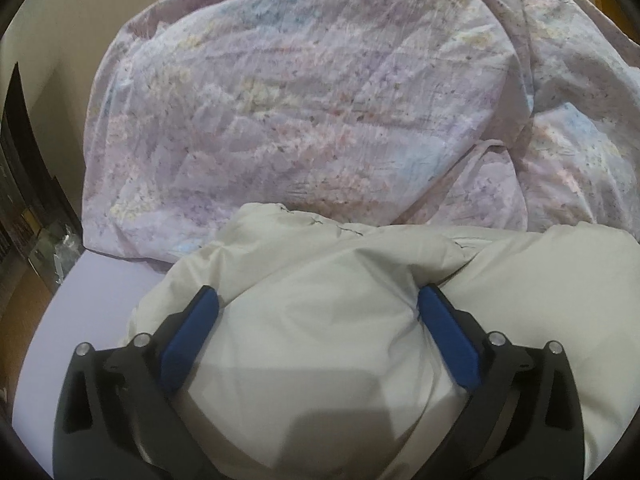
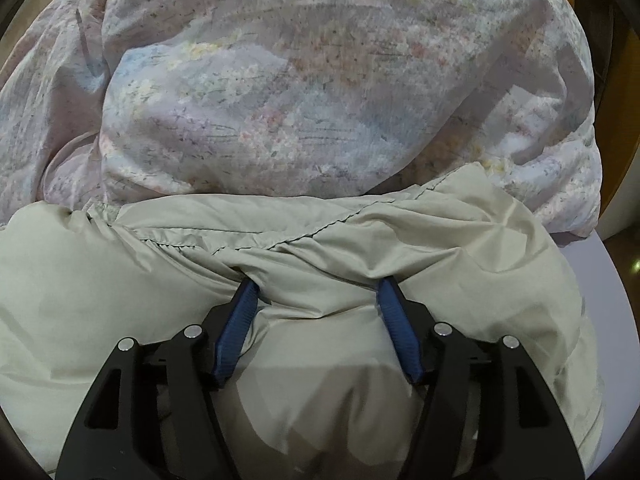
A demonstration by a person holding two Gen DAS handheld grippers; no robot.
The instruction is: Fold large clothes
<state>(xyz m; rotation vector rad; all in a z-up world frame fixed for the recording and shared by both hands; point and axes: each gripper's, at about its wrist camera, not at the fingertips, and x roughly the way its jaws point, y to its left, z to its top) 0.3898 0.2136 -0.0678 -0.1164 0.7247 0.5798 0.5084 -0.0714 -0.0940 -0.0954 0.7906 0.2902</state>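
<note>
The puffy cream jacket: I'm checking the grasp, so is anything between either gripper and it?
Nothing visible. The puffy cream jacket bulges directly between the left gripper fingers and the right gripper fingers.

My right gripper [image 2: 316, 300] straddles a puffed fold of the pale grey-green jacket [image 2: 460, 240], blue pads [image 2: 236, 328] sunk into its sides. At twelve o'clock lies the floral quilt [image 2: 300, 80].
</note>
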